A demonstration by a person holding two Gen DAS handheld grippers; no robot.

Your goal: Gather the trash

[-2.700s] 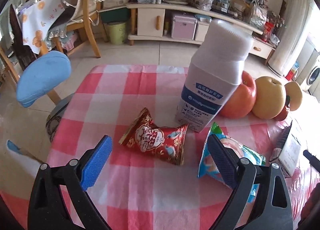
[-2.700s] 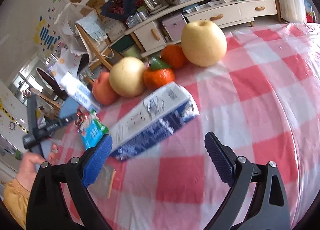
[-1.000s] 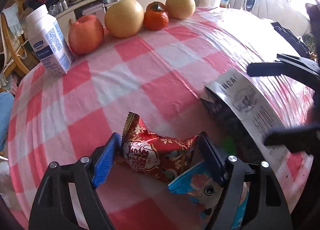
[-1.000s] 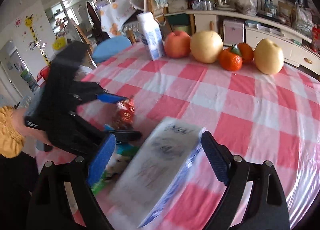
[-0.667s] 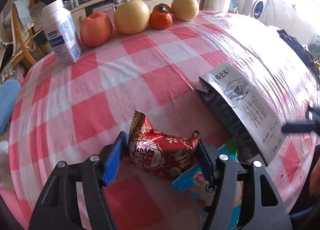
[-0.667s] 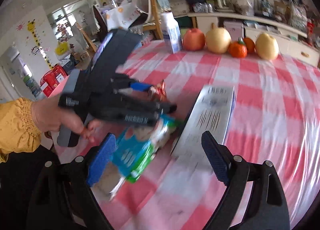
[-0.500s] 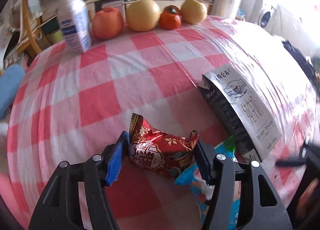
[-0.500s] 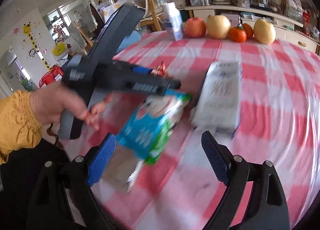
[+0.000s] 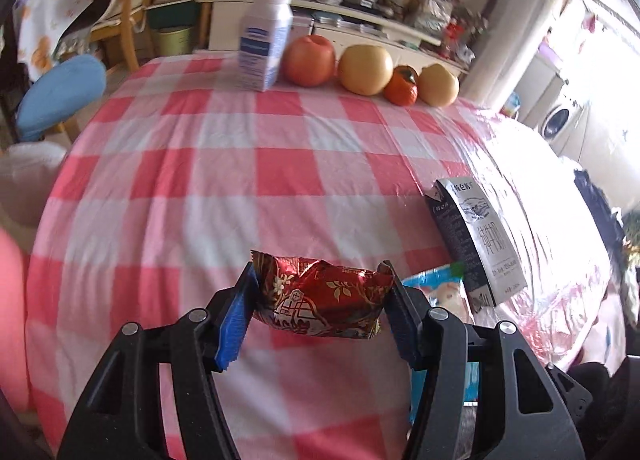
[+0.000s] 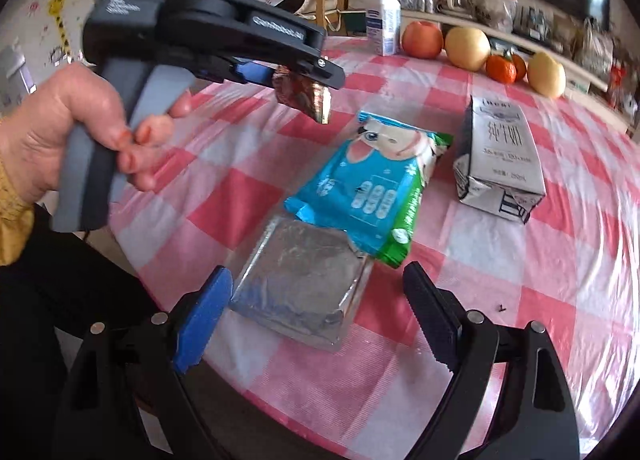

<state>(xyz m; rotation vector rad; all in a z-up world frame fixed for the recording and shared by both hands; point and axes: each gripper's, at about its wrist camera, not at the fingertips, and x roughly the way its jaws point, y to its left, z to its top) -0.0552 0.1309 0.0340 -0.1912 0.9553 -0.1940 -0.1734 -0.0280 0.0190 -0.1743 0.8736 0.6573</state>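
Checked tablecloth (image 10: pixel 520 280): three wrappers, one red wrapper (image 9: pixel 320 306) clamped in left gripper (image 9: pixel 320 314).

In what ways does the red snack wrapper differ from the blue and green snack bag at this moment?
The red snack wrapper is pinched in the left claw and lifted off the table; the blue and green snack bag lies flat on the checked tablecloth. The wrapper looks crumpled and smaller; the bag looks flatter and longer, overlapping a silver foil pack. Both look like empty packaging.

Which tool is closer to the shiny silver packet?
Right. The right tool hangs open just over the silver packet; the left tool is up higher, farther back, shut on the red wrapper.
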